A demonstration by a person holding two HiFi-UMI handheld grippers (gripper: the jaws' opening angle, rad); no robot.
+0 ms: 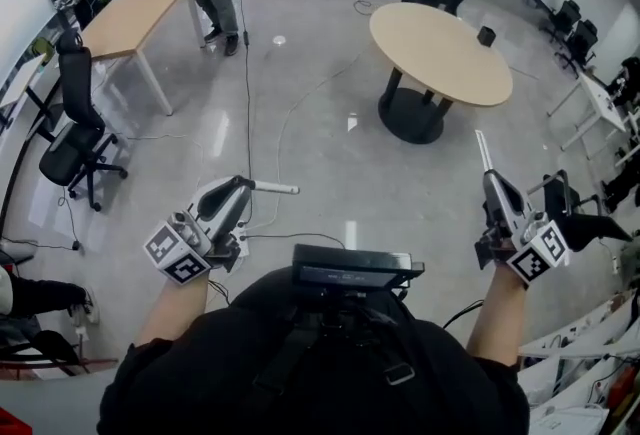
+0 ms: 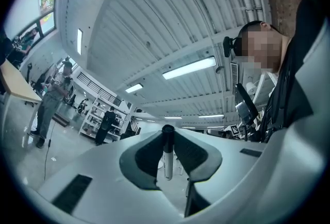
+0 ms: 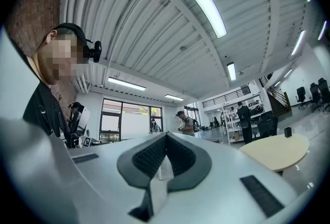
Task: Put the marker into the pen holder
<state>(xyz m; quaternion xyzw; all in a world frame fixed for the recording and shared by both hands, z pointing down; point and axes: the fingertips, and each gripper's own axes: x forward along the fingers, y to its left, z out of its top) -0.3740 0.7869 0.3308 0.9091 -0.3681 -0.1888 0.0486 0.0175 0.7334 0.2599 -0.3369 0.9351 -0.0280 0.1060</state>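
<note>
**Only the left gripper [image 1: 245, 186] carried anything**

Its jaws were nearly closed, pinching the white, black-capped marker [image 2: 167, 153] above the floor. The right gripper [image 1: 481, 145] was closed and empty. A small dark object [image 1: 486, 36], possibly the pen holder, stood on the round table [image 1: 440, 63], well apart from both.

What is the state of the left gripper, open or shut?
Shut on the marker: the left gripper's jaws press its barrel from both sides.
</note>
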